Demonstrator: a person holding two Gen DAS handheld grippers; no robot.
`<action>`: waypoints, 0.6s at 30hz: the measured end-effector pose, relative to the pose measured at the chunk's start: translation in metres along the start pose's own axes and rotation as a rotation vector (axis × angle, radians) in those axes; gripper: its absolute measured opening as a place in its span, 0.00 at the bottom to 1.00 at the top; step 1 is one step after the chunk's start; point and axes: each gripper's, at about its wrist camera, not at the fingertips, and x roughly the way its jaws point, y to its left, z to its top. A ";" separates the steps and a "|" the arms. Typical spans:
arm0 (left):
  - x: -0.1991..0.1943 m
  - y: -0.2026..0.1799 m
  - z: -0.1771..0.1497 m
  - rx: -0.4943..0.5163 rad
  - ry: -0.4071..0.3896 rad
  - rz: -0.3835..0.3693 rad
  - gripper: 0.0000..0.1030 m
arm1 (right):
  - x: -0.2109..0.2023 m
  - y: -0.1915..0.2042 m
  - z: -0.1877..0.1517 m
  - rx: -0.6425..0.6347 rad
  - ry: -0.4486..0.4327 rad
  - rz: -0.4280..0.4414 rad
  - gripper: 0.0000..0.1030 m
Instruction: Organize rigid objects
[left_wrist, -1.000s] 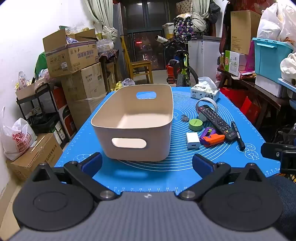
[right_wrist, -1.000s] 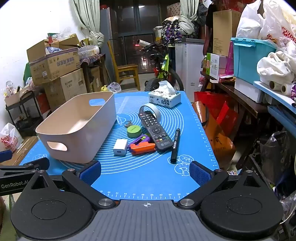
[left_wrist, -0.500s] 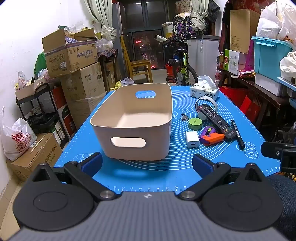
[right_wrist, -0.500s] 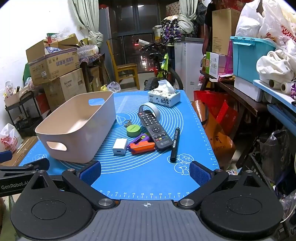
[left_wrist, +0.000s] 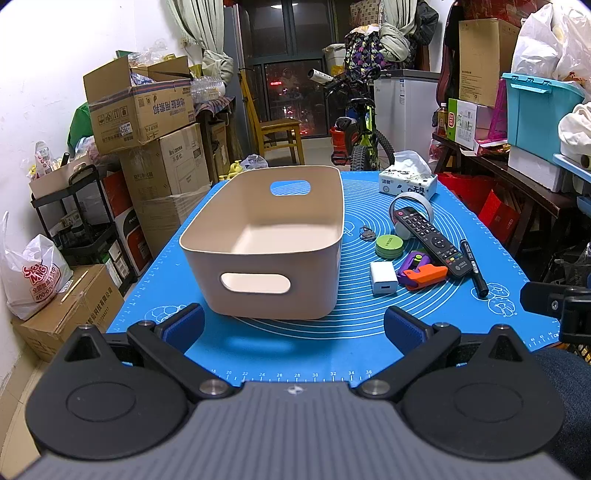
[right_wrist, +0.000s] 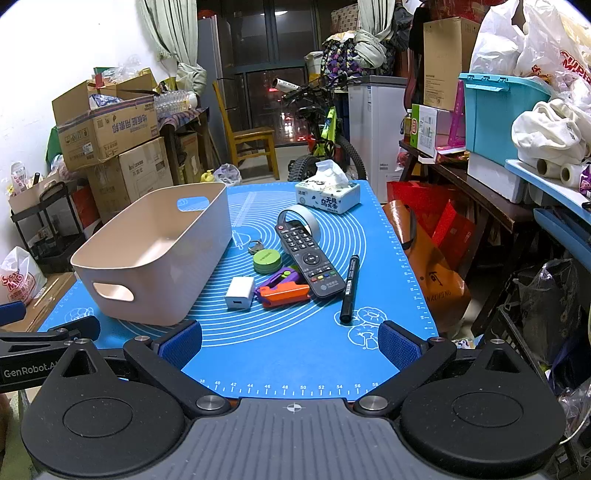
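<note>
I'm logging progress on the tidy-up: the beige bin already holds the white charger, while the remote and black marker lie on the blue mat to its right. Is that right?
Not quite. The beige bin holds nothing; the left wrist view shows its bare floor. The white charger lies on the blue mat beside the bin, with the remote and black marker to the bin's right, as you said.

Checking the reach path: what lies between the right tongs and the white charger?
Only bare blue mat separates the open right tongs from the white charger, seen in the right wrist view.
</note>
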 end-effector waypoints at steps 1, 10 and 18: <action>0.000 0.000 0.000 0.000 0.000 0.000 0.99 | 0.000 0.000 0.000 0.000 0.000 0.000 0.98; 0.001 -0.003 -0.003 -0.002 0.001 -0.003 0.99 | 0.000 0.000 0.000 0.001 0.001 0.000 0.98; 0.001 -0.003 -0.003 -0.003 0.001 -0.004 0.99 | 0.001 0.000 0.000 0.001 0.001 0.001 0.98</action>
